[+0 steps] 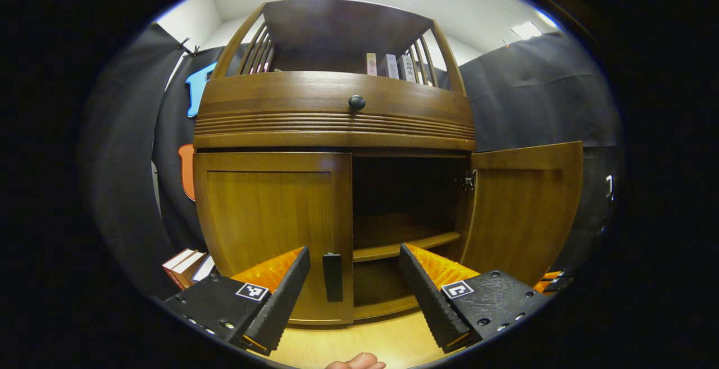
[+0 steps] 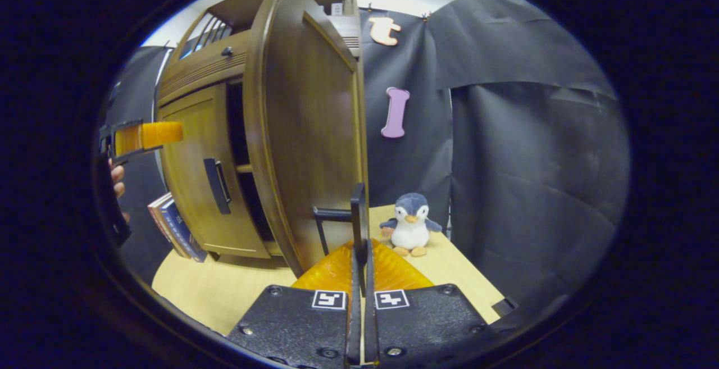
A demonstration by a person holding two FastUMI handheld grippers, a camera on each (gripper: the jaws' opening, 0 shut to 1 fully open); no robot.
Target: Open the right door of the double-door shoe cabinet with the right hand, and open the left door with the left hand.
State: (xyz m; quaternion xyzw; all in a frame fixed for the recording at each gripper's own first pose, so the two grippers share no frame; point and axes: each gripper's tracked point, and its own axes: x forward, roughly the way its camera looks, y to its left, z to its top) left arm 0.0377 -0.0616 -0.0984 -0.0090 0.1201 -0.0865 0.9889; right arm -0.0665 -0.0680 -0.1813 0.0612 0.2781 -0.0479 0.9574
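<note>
My right tool (image 2: 359,256) is clenched on the handle (image 2: 358,217) at the edge of the right door (image 2: 303,133), which stands swung wide from the shoe cabinet (image 1: 337,116). My left tool (image 1: 354,285) is released, its fingers spread either side of the left door's handle (image 1: 332,277) without touching it; the left door (image 1: 269,217) is closed. I judge the right half done and the left grasp next. The risk: if I close with the handle off-centre, one finger could scrape the door panel or slip. Pulling the right door further could strain its hinge (image 1: 469,180). A toy penguin (image 2: 410,226) sits on the worktop (image 2: 224,290) beside that door, near its swing.
</note>
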